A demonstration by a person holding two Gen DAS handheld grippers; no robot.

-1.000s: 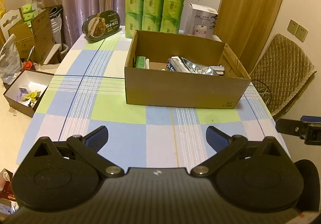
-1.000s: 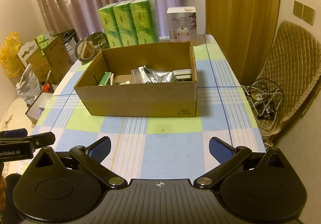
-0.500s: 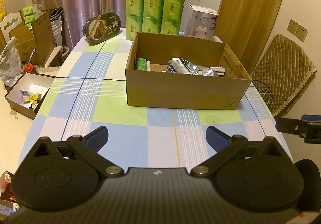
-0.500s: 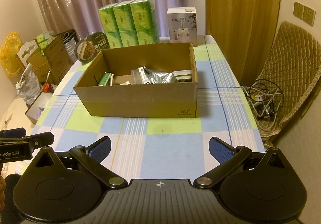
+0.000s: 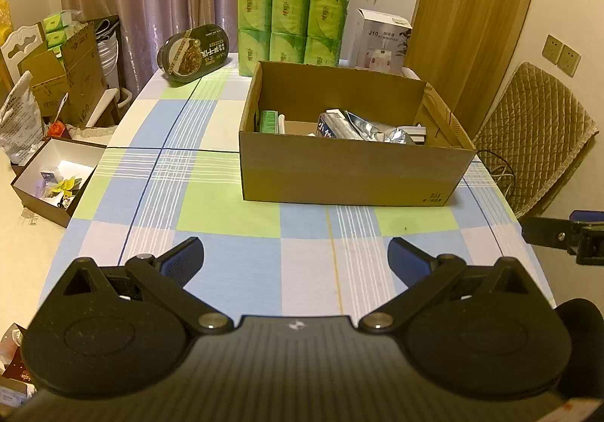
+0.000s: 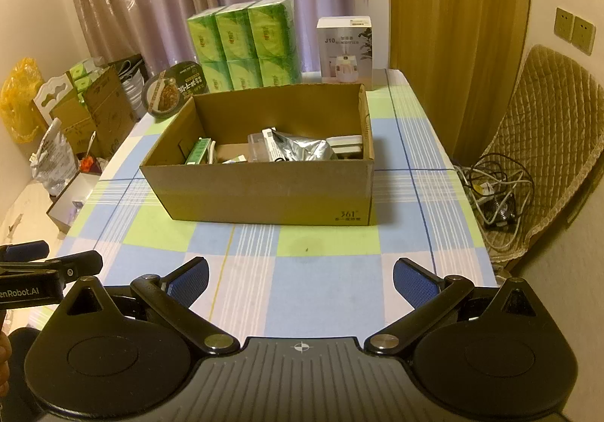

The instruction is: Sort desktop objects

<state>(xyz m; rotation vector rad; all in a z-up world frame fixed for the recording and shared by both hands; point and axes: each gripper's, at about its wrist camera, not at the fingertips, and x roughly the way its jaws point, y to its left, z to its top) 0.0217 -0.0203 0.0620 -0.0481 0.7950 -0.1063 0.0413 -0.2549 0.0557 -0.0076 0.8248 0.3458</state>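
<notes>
Left wrist view: left gripper (image 5: 295, 255) spread apart, empty — right gripper (image 6: 300, 276) likewise. Cardboard box (image 5: 351, 167) mid-table holds a foil pouch (image 5: 373, 127) and small packs; sorting looks nearly done — noodle bowl (image 5: 196, 52) sits outside.

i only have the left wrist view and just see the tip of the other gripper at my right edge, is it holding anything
observer: No. The right gripper is open, and only bare tablecloth shows between its fingers.
operator: ok, anything on the floor on the chair side i should know about
observer: Yes. A tangle of cables lies on the floor between the table edge and the quilted chair.
</notes>
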